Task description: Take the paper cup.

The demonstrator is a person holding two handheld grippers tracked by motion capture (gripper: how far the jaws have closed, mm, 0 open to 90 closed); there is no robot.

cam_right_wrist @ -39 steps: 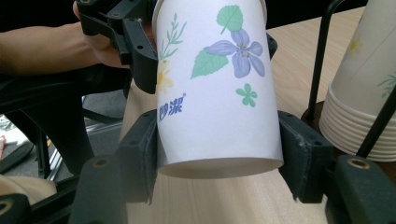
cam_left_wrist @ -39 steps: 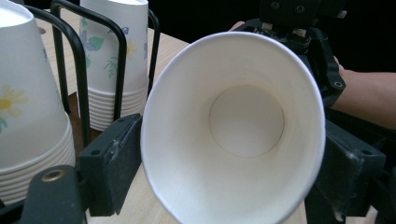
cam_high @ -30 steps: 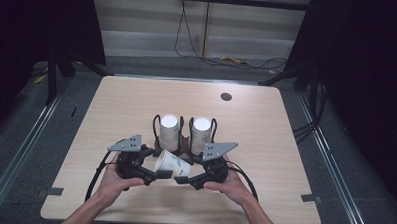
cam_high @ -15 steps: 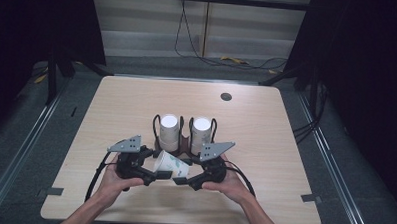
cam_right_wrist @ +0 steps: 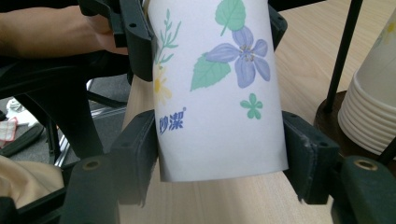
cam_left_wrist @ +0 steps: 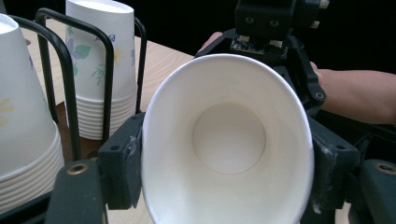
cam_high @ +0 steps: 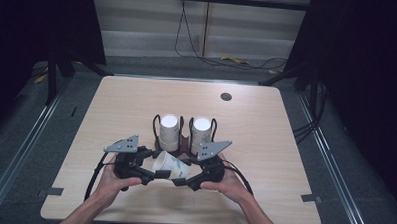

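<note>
My left tool (cam_high: 157,174) pinches the floral paper cup (cam_high: 171,165) at its rim | my right tool (cam_high: 181,181) pinches its base | cup lies sideways above the counter (cam_high: 265,139), just before the cup rack (cam_high: 183,125)

A pale wooden table (cam_high: 111,114) carries a dark cup rack (cam_high: 184,141) near its middle, holding two stacks of paper cups (cam_high: 169,131). A small dark round disc (cam_high: 226,97) sits toward its far edge.
</note>
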